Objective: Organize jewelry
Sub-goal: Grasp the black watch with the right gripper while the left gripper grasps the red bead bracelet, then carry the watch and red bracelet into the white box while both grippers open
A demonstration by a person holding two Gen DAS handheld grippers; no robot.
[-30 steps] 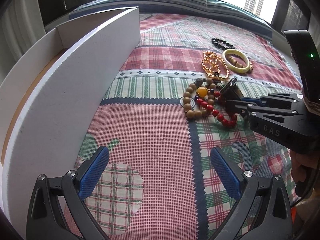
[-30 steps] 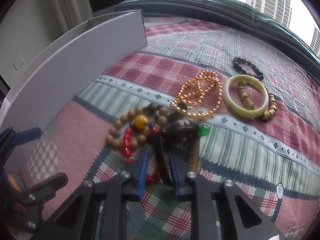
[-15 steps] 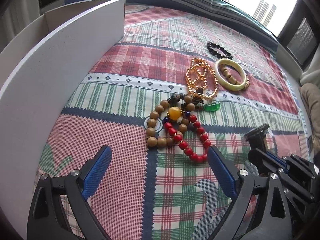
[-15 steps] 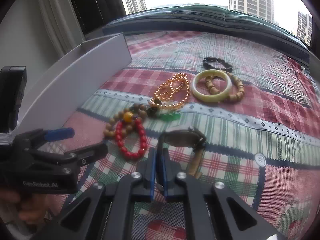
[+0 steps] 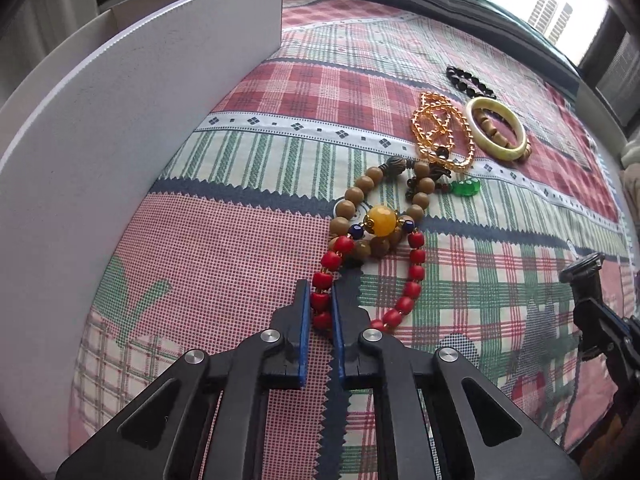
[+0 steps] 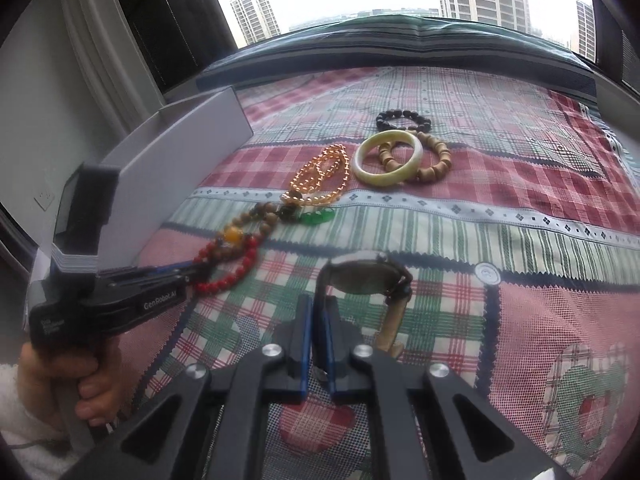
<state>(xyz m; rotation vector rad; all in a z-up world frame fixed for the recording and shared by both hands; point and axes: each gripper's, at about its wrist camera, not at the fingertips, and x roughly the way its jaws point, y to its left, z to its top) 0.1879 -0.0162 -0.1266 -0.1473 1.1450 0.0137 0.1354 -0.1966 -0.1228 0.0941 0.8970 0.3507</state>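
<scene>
My left gripper (image 5: 320, 300) is shut on the red bead bracelet (image 5: 414, 272), which lies on the plaid cloth and overlaps a tan wooden bead bracelet (image 5: 348, 204) with a yellow bead. My right gripper (image 6: 318, 312) is shut on the strap of a wristwatch (image 6: 368, 278) and holds it just above the cloth. Farther back lie a gold chain (image 5: 436, 128), a green pendant (image 5: 466, 188), a pale jade bangle (image 5: 500, 128) and a black bead bracelet (image 5: 468, 82). The left gripper also shows in the right wrist view (image 6: 192, 272), closed on the red beads (image 6: 236, 268).
A white box (image 5: 120, 120) with a tall wall stands along the left side of the cloth (image 5: 224, 264). A wooden barrel-bead bracelet (image 6: 434, 160) lies partly under the bangle. A window and ledge run behind the far edge.
My left gripper moved forward and closed on the red bead bracelet. My right gripper pulled back to the right with the watch in it.
</scene>
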